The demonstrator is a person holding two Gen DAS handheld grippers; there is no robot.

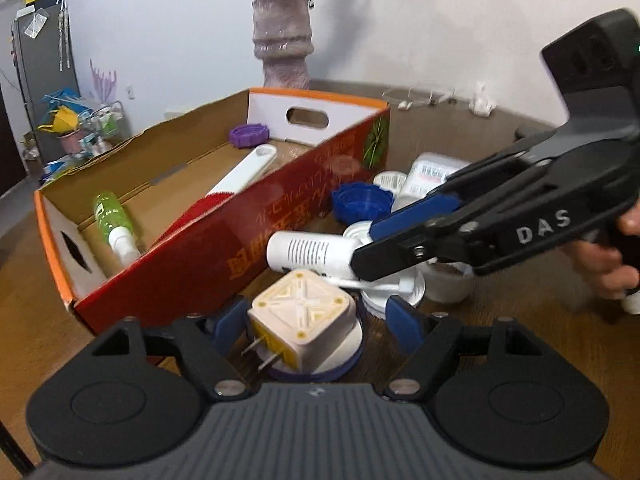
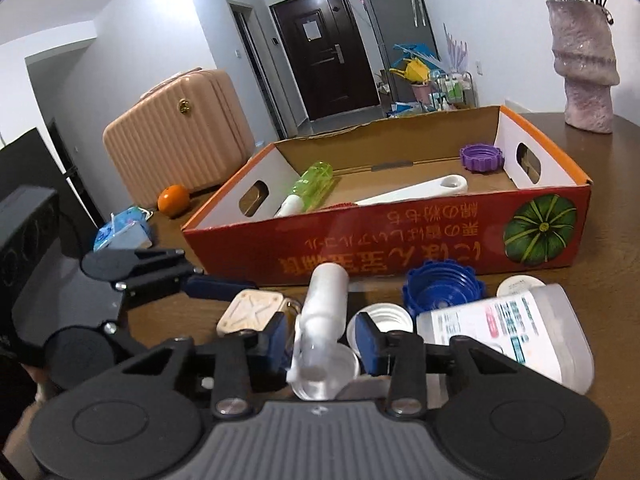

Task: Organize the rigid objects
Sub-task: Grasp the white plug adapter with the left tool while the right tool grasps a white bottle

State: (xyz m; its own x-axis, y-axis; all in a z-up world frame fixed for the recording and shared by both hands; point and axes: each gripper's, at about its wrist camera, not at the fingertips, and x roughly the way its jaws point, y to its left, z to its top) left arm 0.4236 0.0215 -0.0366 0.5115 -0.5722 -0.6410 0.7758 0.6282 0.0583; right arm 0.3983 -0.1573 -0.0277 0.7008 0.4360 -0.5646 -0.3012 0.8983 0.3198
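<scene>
Bench (image 2: pixel 608 216): brown wood surface, fills the lower half of both views, carries everything below.
Cardboard box (image 2: pixel 400 240): red and orange, open top, centre of the right wrist view and left-centre of the left wrist view. It holds a green spray bottle (image 2: pixel 312 186), a white-handled brush (image 2: pixel 420 190) with a red head, and a purple lid (image 2: pixel 480 158) at its far end.
Vase (image 1: pixel 282 40): pinkish, with dried flowers, upper centre of the left wrist view, behind the box.
Clear labelled bottle (image 2: pixel 516 328): lies on its side, lower right of the right wrist view.
White bottle (image 2: pixel 324 308): lower centre of the right wrist view, lying just outside the box's red wall, between the right fingers.
Right gripper (image 2: pixel 325 344): fingers spread either side of the white bottle; contact cannot be told.
Plug adapter (image 1: pixel 304 316): cream cube, prongs to the left, sits on a round lid at lower centre of the left wrist view.
Left gripper (image 1: pixel 316 324): fingers spread wide around the adapter, apart from it.
Blue lid (image 2: pixel 444 284): beside the box wall, right of the white bottle.
</scene>
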